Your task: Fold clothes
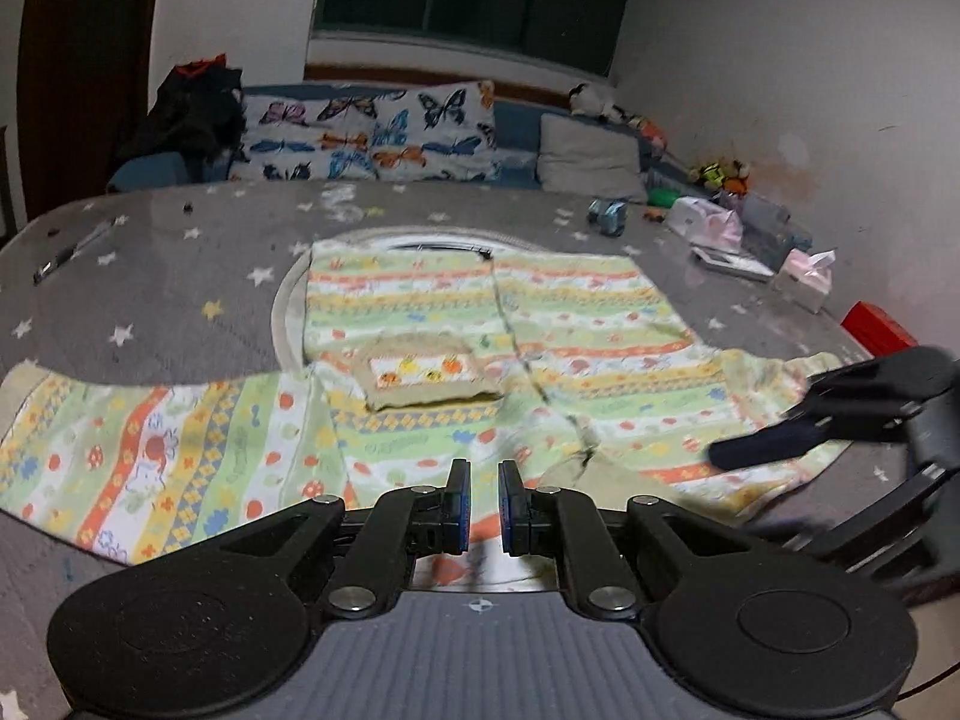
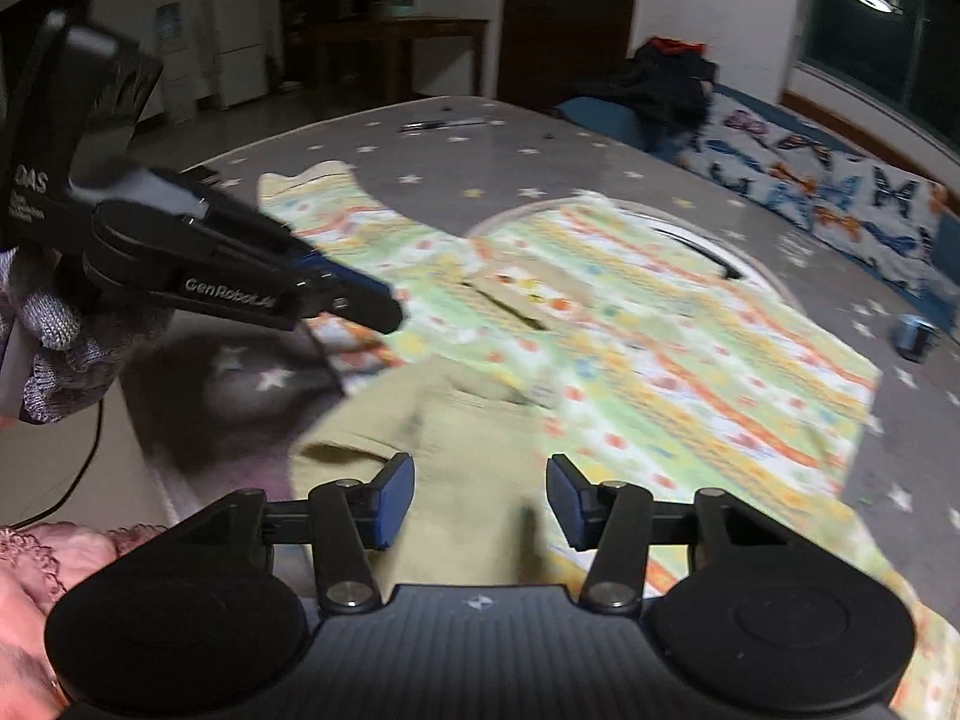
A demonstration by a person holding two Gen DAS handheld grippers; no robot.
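A child's long-sleeved top (image 1: 498, 354) with green, yellow and orange stripes lies spread flat on the grey star-patterned table (image 1: 180, 276). One sleeve (image 1: 150, 456) stretches left, and a small pocket (image 1: 426, 375) sits on the front. My left gripper (image 1: 480, 507) hovers over the hem with a narrow gap between its blue pads and holds nothing. My right gripper (image 2: 480, 501) is open above the top (image 2: 660, 348) near its beige neckline (image 2: 420, 420). It also shows in the left wrist view (image 1: 774, 438) over the right sleeve. The left gripper shows in the right wrist view (image 2: 384, 309).
A pen (image 1: 72, 252) lies at the table's far left. A toy car (image 1: 609, 216), tissue packs (image 1: 804, 279), a book (image 1: 729, 261) and a red box (image 1: 876, 327) crowd the far right. A butterfly-print pillow (image 1: 372, 138) and a sofa sit behind the table.
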